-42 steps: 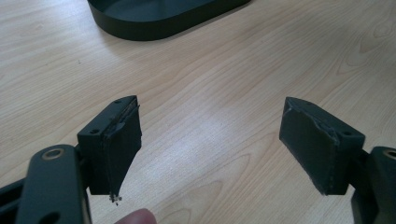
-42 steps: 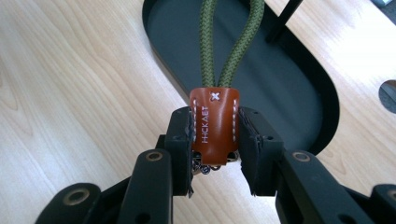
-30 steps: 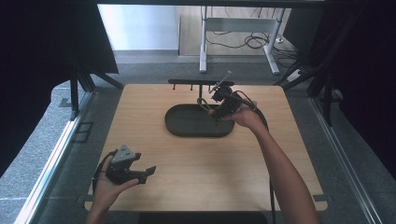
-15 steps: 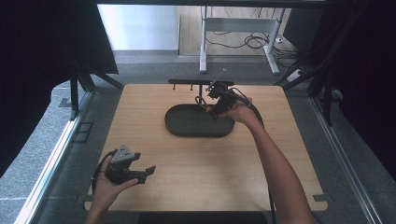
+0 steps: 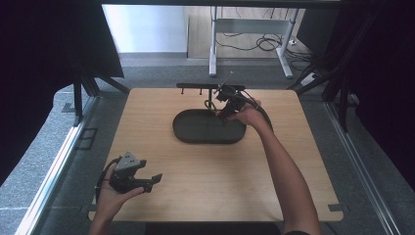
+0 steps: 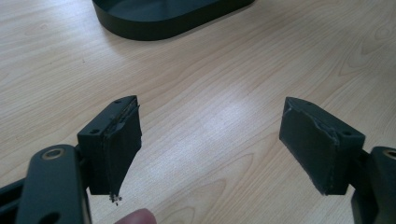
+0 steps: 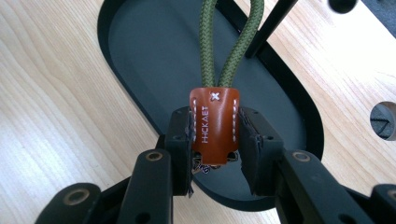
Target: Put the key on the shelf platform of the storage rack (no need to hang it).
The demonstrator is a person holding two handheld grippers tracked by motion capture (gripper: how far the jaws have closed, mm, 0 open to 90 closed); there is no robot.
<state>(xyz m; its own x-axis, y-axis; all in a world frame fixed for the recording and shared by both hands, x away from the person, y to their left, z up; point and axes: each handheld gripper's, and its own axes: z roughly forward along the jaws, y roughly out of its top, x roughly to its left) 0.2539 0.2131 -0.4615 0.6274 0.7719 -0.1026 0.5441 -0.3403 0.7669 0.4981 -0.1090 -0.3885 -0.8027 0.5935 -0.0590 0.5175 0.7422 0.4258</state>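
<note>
From high up, the right gripper (image 5: 221, 100) is at the far side of the wooden table (image 5: 205, 186), over the back end of the dark oval tray (image 5: 193, 134). Just behind it stands a black rack (image 5: 198, 86) with little pegs, close to the far edge of the table. The left gripper (image 5: 147, 182) rests in the hand near the front left corner, well away from the tray. Between the two is lots of bare wood, so there is room to move toward the person. There is little room toward the rack and the far edge.

In the left gripper view, the two black jaws stand wide apart with nothing between them. Plain wood lies below, and the tray (image 6: 140, 23) curves across the top. A fingertip (image 6: 135, 217) peeks in at the bottom.

In the right gripper view, the jaws are squeezed tight on a brown leather tab (image 7: 215, 123), one on each side. A green cord (image 7: 243, 42) loops up out of the tab, over the tray floor (image 7: 154, 60). A thin black rod (image 7: 271, 25) leans close by the cord.

I think the tab is being hung on, or taken off, a peg; I cannot tell which. To do it well, keep the squeeze firm and low on the tab, move slowly, and keep the cord loop clear of the rod so it does not catch.
</note>
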